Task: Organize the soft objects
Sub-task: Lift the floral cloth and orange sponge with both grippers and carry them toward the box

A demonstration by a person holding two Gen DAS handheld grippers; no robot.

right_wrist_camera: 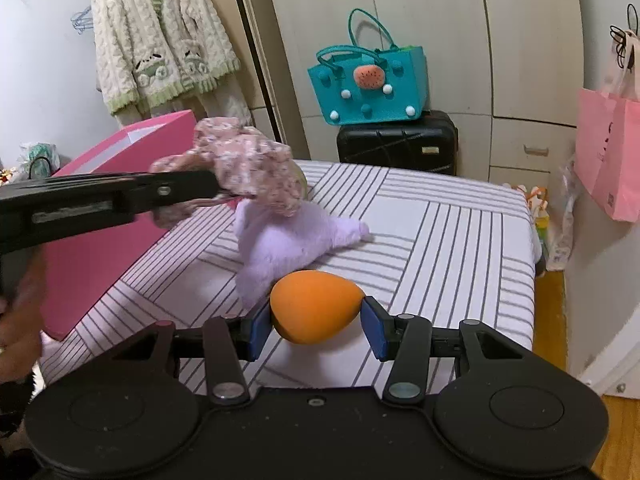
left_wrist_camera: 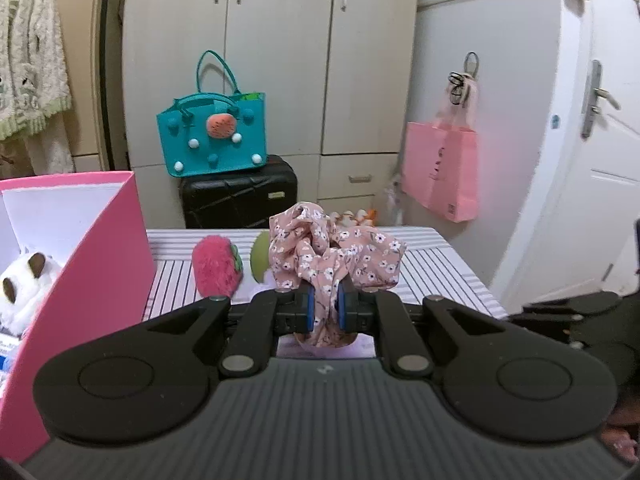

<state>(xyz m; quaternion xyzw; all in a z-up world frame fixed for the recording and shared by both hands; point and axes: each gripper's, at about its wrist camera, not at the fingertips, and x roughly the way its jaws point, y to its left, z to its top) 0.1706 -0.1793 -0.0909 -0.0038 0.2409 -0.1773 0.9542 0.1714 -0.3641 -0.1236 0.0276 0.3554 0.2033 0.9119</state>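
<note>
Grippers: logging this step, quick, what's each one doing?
Left gripper: shut on the floral scrunchie.
Right gripper: shut on the orange egg-shaped sponge.

— On the striped table (right_wrist_camera: 440, 240): one floral scrunchie (left_wrist_camera: 332, 256), one furry red strawberry toy (left_wrist_camera: 214, 270), one lilac plush (right_wrist_camera: 288, 240), one orange egg-shaped sponge (right_wrist_camera: 314, 306), one green ball (left_wrist_camera: 260, 258).

— In the single pink box (left_wrist_camera: 100, 240)?

— One white plush (left_wrist_camera: 22, 284).

— Bags?

— One teal felt tote (left_wrist_camera: 216, 136), two pink shopping bags (right_wrist_camera: 612, 152). One black suitcase (left_wrist_camera: 240, 196), too.
</note>
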